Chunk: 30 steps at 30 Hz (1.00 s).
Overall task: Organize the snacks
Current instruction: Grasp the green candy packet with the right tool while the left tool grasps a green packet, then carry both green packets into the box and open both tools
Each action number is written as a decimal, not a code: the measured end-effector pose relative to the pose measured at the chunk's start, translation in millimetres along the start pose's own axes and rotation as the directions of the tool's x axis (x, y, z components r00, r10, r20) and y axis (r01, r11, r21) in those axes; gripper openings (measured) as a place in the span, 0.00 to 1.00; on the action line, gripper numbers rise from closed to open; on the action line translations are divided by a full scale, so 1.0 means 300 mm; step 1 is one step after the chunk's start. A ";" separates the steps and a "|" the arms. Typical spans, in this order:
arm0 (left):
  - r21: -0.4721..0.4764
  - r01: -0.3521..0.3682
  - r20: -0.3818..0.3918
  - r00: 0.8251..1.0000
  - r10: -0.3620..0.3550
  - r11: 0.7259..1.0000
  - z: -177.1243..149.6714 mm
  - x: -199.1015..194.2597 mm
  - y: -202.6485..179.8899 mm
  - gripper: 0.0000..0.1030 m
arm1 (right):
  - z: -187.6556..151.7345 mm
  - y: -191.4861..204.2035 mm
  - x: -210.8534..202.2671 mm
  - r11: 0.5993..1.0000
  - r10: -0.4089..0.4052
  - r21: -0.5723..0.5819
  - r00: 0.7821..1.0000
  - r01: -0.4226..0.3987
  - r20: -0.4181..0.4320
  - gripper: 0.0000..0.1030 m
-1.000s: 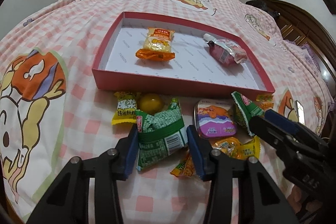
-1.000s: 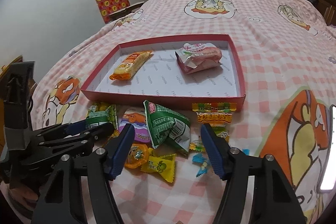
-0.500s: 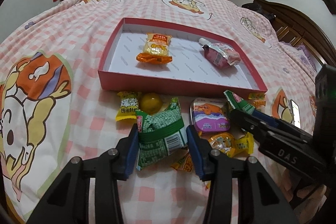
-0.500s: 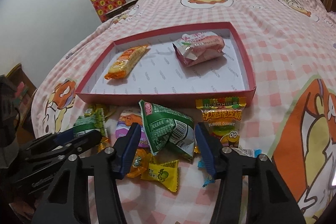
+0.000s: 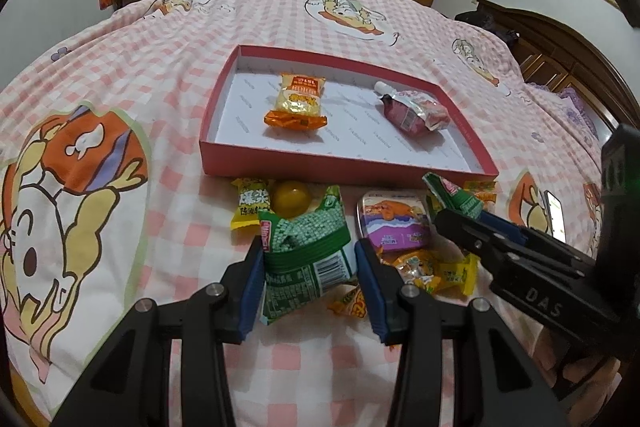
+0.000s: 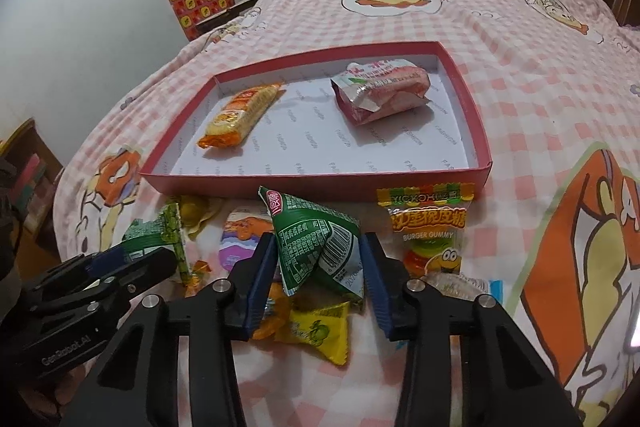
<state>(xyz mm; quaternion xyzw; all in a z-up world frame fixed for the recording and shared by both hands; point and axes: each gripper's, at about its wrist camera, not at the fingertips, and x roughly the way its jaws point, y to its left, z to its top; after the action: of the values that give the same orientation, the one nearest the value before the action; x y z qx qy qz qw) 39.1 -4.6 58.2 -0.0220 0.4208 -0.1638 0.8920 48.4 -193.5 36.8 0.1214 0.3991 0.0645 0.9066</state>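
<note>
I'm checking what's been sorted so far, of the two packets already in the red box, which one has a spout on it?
The pink foil pouch, at the right end of the red box, with a white spout at its far tip. The other, the orange-and-yellow packet, is a flat sealed wrapper.

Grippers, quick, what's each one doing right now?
Left gripper: shut on a green snack packet.
Right gripper: jaws just closed on another green packet.

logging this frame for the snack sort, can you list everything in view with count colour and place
box: 1, red, white inside, on the bed
packets in box: 2, orange-yellow left, pink right
green packets: 2, in front of the box, one in the left gripper, one in the right gripper
burger gummy: 1, yellow-orange, right of pile
loose small snacks: several, mixed colours, count unclear
bedspread: 1, pink check
left gripper: shut on packet
right gripper: just closed on packet
</note>
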 end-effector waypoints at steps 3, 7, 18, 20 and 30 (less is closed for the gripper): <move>-0.008 0.005 0.004 1.000 -0.005 1.000 -0.001 -0.013 0.004 0.45 | -0.007 0.022 -0.030 1.000 0.011 -0.012 1.000 -0.011 0.018 0.42; -0.004 0.013 0.016 1.000 -0.013 1.000 0.000 -0.040 -0.001 0.45 | -0.015 0.044 -0.063 0.999 0.025 -0.020 0.999 -0.025 0.031 0.42; 0.011 0.019 0.036 0.999 -0.019 1.000 0.015 -0.087 -0.023 0.45 | -0.030 0.058 -0.145 0.998 0.063 -0.019 0.996 -0.062 0.060 0.42; 0.016 0.023 0.039 0.999 -0.024 1.000 0.023 -0.092 -0.028 0.45 | -0.028 0.058 -0.154 0.998 0.065 -0.018 0.996 -0.064 0.065 0.42; 0.026 0.054 0.034 0.998 -0.055 0.998 0.092 -0.089 -0.037 0.45 | -0.004 0.055 -0.169 0.997 0.070 -0.026 0.995 -0.068 0.072 0.42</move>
<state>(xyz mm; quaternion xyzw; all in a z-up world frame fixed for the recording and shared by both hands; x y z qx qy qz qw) 41.2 -9.4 97.8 -0.0250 0.4022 -0.1930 0.8946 13.0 -188.2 76.4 0.1268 0.3607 0.0961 0.9190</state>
